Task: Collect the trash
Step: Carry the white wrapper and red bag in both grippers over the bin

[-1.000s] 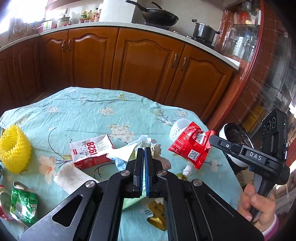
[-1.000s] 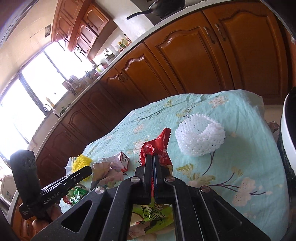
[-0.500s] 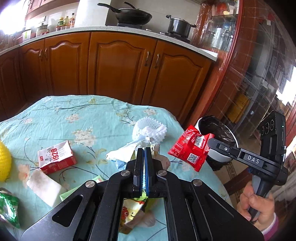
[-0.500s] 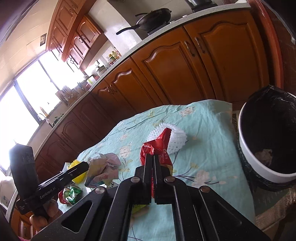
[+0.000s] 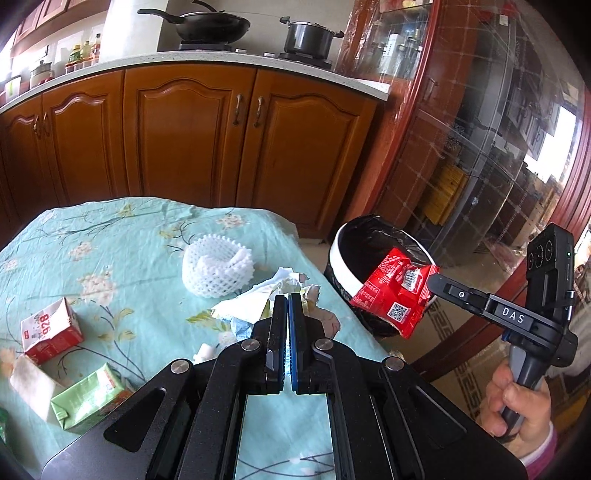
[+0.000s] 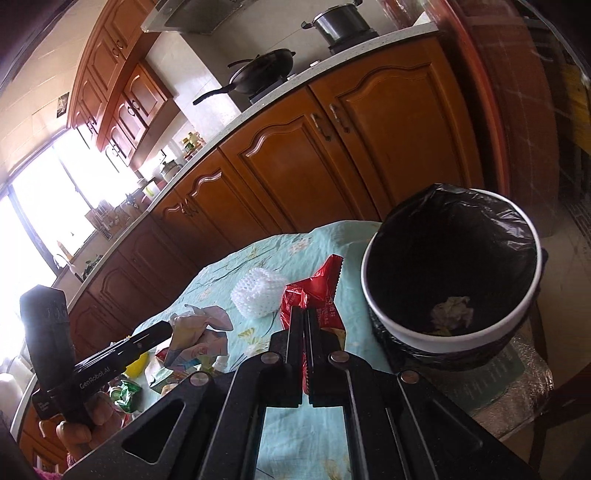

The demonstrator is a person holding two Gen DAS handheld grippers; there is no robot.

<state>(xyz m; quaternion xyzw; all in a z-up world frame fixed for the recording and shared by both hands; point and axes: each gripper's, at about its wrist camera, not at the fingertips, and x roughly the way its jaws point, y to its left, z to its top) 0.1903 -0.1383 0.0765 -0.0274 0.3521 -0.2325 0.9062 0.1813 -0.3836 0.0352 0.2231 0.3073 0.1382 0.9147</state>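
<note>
Right wrist — bin (image 6: 450, 334) now closer.

You're facing brown panelled wooden base cabinets (image 5: 192, 136) under a pale speckled stone countertop (image 5: 207, 61), where a black wok (image 5: 210, 27) and dark lidded pot (image 5: 310, 37) sit. Bright daylight floods through the tall window (image 6: 33, 221); matching wooden wall cupboards (image 6: 122, 74) hang above.

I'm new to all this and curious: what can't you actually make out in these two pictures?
- Crumpled paper wad: its near part hidden behind the left gripper in the left wrist view.
- Scraps in the bin: too dim to identify, right wrist view.
- Red wrapper text: too small; partly behind the right gripper.
- Green carton: print blurred.
</note>
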